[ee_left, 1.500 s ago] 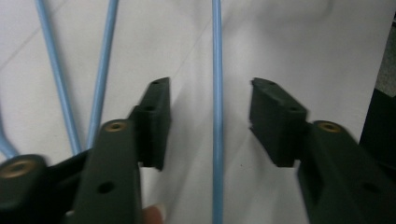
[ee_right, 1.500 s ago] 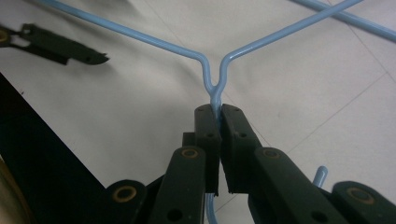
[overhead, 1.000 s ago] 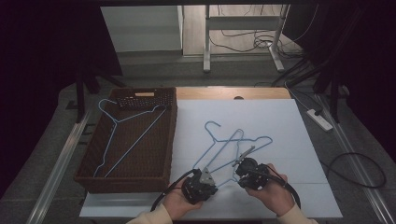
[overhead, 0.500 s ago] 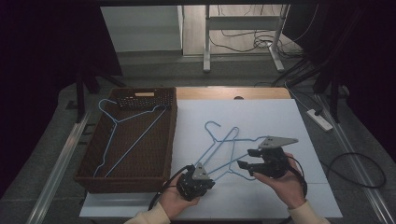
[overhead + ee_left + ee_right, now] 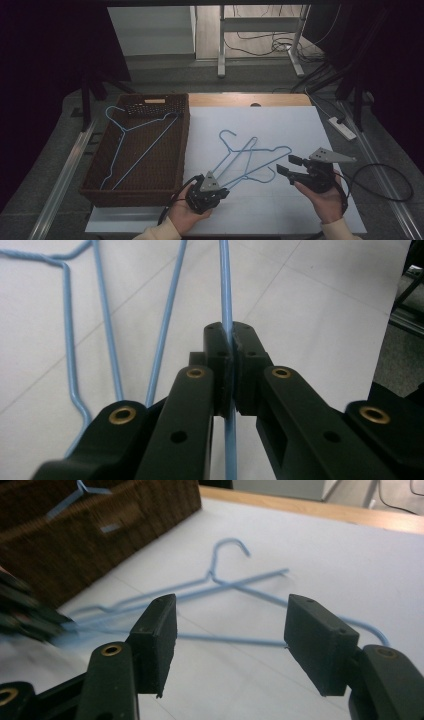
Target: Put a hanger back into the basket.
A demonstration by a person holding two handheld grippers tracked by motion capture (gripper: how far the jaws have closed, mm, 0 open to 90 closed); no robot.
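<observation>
On the white table (image 5: pixel 300 125), left gripper (image 5: pixel 230 347) fingers pinching a blue hanger (image 5: pixel 250 160) wire, right gripper (image 5: pixel 227 640) fingers spread, hangers' overlap unclear.

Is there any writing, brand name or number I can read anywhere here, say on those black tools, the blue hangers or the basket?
None: no readable word, number or sign appears.
The left hand-held gripper shows plain black jaws and brass rivets, shut on a blue hanger.
The right hand-held gripper, open, is unmarked too.
The wicker basket and white table sheet carry no label.
</observation>
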